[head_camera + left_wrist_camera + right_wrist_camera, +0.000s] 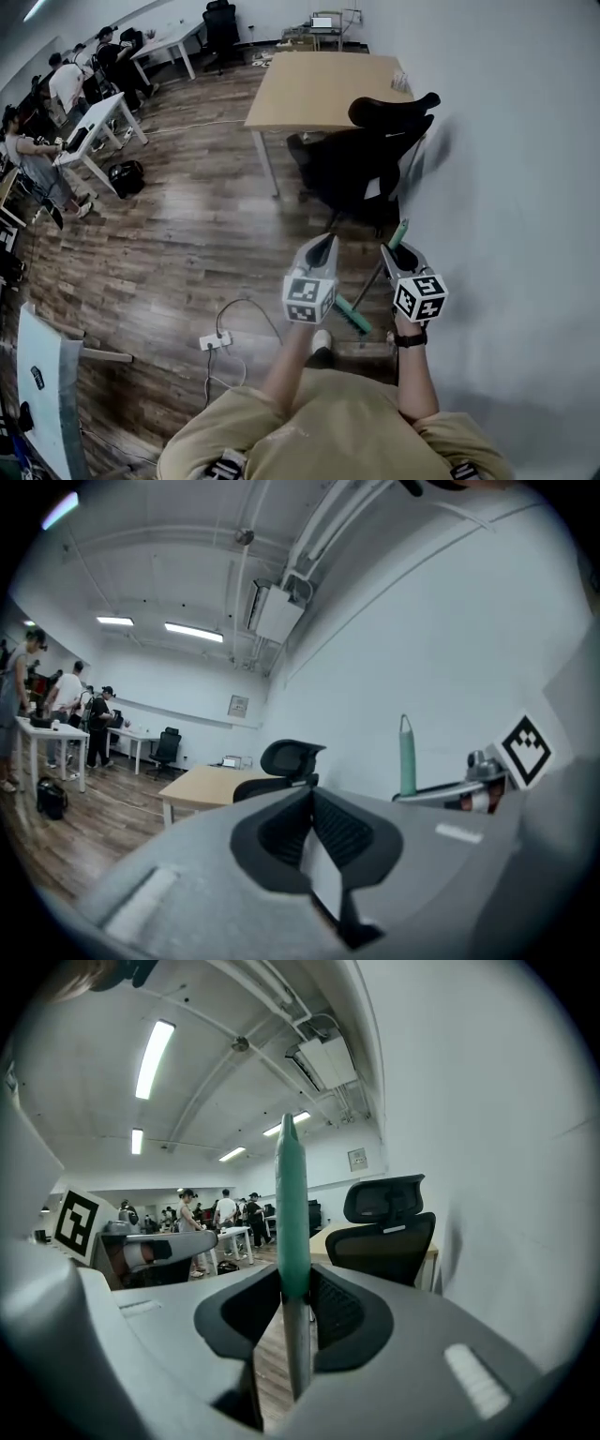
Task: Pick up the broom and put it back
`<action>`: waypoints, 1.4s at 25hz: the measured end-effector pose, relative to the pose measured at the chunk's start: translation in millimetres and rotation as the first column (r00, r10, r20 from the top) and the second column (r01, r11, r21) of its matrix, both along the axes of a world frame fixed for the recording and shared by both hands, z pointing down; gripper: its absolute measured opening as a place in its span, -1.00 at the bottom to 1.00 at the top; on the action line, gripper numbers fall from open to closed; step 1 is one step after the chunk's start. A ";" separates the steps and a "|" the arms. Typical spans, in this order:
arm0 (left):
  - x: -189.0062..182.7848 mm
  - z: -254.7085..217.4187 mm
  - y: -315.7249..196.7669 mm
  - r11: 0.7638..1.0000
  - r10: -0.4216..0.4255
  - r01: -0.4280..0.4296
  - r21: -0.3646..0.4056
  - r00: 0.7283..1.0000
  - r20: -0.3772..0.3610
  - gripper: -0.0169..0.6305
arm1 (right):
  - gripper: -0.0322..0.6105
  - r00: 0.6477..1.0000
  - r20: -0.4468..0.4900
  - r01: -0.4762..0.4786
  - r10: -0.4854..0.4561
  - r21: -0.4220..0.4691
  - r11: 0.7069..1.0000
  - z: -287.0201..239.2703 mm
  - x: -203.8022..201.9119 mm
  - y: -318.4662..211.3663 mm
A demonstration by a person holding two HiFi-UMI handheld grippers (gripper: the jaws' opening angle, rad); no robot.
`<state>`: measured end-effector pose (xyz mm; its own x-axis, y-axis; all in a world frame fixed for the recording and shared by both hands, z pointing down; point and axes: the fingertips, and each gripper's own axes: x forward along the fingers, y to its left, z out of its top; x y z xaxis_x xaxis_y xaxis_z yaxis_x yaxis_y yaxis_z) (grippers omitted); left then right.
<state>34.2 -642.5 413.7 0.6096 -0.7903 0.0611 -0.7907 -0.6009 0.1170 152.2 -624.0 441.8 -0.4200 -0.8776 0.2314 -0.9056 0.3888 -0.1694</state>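
The broom (372,285) hangs slanted in the right gripper (396,249), whose jaws pinch it where the green grip (292,1204) meets the grey shaft. Its green head (353,316) sits low, near the person's shoe (322,341). The left gripper (322,242) is pressed together on nothing. To do this step well, I would keep the pinch firm, steer the head clear of the office chair (373,159), and lean the handle against the wall (525,187).

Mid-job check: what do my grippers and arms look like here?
The left gripper and right gripper have smooth grey bodies with dark ribbed pads set in black surrounds. Each carries a cube of black-and-white square markers at its rear. The person wears a tan short-sleeved shirt and a black wristband on the right wrist.
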 end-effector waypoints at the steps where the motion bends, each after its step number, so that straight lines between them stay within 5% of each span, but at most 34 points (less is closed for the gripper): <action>1: -6.2 -4.2 -16.5 1.000 0.001 -0.001 0.005 1.000 -0.016 -0.94 | -0.58 1.000 -0.009 0.001 -0.001 0.004 1.000 -1.6 -2.8 -13.9; 9: -14.8 50.3 -98.1 0.995 0.017 -0.020 -0.094 0.999 -0.027 -0.94 | -0.58 0.991 -0.124 -0.060 0.050 -0.081 0.995 65.7 7.8 -103.1; 17: 3.0 123.6 -161.7 0.973 -0.006 0.014 -0.229 0.999 0.037 -0.94 | -0.58 0.997 -0.072 -0.054 0.041 -0.181 0.982 152.8 40.1 -180.2; 21: 7.9 173.0 -204.4 0.942 -0.061 0.076 -0.326 0.996 0.059 -0.94 | -0.58 0.998 -0.042 -0.048 0.040 -0.214 0.976 210.1 61.9 -241.1; 26: 26.9 227.3 -233.0 0.906 -0.101 0.124 -0.404 0.992 0.078 -0.94 | -0.57 0.996 -0.011 0.083 -0.089 -0.244 0.966 273.6 54.7 -289.5; 35: 50.7 303.9 -272.5 0.870 -0.097 0.120 -0.478 0.993 0.071 -0.94 | -0.57 0.946 -0.101 0.246 -0.309 -0.401 0.883 378.6 29.3 -304.1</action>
<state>84.8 -915.0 717.6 0.5098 -0.7175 0.4747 -0.8586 -0.3896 0.3332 181.5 -928.1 820.4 -0.5636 -0.5628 0.6046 -0.7969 0.5632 -0.2185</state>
